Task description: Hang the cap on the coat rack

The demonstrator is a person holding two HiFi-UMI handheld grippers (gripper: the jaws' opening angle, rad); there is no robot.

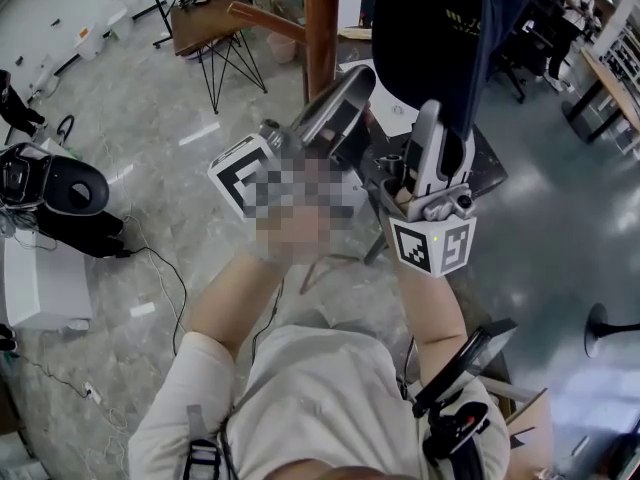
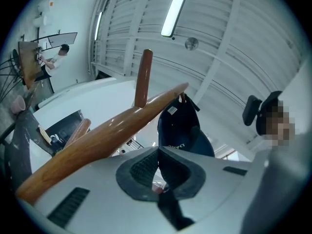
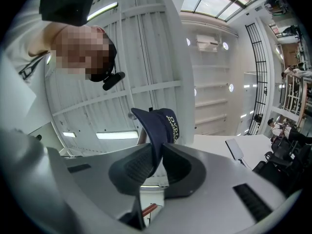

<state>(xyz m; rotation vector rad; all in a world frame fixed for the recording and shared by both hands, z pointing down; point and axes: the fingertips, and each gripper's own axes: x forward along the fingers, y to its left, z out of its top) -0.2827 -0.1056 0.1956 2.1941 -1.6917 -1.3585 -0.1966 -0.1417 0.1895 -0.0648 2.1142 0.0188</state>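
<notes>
The dark navy cap (image 1: 440,38) hangs high beside the brown coat rack pole (image 1: 322,18). In the left gripper view the cap (image 2: 178,126) dangles by its back strap from the tip of a long wooden peg (image 2: 107,135). My right gripper (image 1: 447,118) points up under it. In its own view the right gripper (image 3: 157,152) is shut on the cap's brim (image 3: 156,123). My left gripper (image 1: 362,80) rises next to the pole, just left of the cap. The left gripper's (image 2: 158,151) pads meet, and I see nothing between them.
A small table on black legs (image 1: 215,38) stands behind the rack. A black seat (image 1: 60,188), a white box (image 1: 40,278) and floor cables lie at the left. Desks and people (image 1: 600,58) are at the far right. The rack's dark base (image 1: 490,158) is below the cap.
</notes>
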